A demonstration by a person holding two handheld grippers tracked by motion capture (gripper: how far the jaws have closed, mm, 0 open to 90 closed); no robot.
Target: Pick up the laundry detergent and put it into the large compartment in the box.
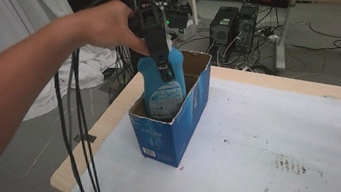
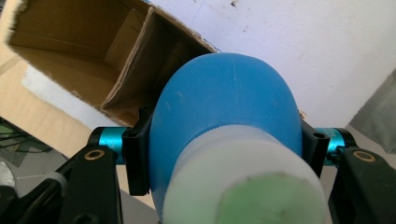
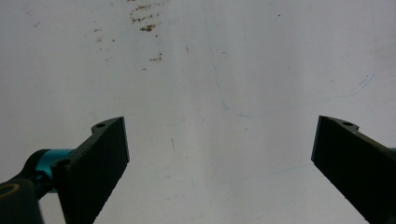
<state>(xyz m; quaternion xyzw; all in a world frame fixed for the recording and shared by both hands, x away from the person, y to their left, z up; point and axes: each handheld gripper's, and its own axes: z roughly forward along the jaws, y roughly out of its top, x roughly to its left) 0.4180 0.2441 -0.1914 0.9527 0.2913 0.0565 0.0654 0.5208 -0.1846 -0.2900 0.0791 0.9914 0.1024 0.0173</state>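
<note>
Blue plastic bottle (image 1: 164, 84) stands upright in the open blue cardboard box (image 1: 175, 125) near the desk's (image 1: 283, 125) left edge; from the high view, an outstretched left hand (image 1: 105, 24) holds the left gripper (image 1: 160, 59) pointing down, clamped on the bottle's shoulders, cables (image 1: 83, 153) trailing. In the left gripper view, both jaws press the bottle beneath its white cap (image 2: 245, 186), box beyond. In the right gripper view, the right gripper (image 3: 219, 158) gapes wide over the stained white desk surface (image 3: 210, 70).
</note>
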